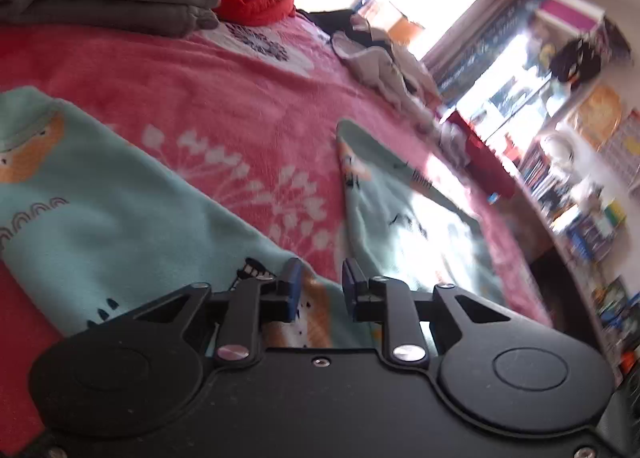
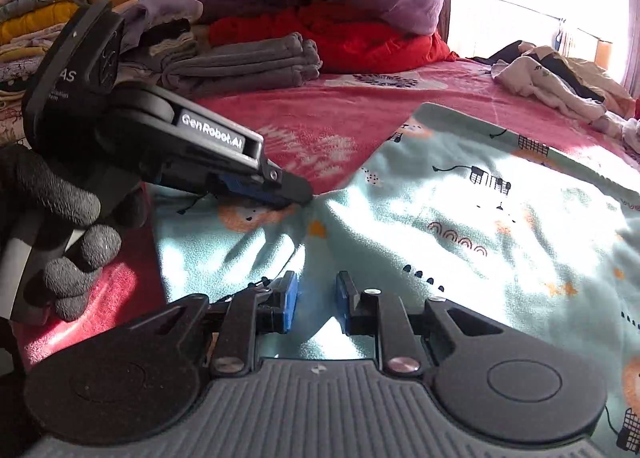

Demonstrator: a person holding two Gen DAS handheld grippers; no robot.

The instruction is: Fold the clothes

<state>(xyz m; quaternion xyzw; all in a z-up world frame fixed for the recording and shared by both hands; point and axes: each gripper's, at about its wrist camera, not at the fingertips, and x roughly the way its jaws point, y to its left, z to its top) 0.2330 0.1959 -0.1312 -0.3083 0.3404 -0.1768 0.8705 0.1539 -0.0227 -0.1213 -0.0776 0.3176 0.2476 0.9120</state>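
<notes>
Over the mint pyjama garment [image 2: 460,218], left tool [image 1: 320,282] parted, right tool [image 2: 316,294] parted, both empty.

both wrist views sit low over the bed, sharing the mint garment [image 1: 120,194].

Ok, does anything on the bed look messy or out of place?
Yes: a crumpled pile of light clothes sits unfolded by the window, unlike the folded grey stack. The mint garment lies rumpled on the pink blanket.
</notes>
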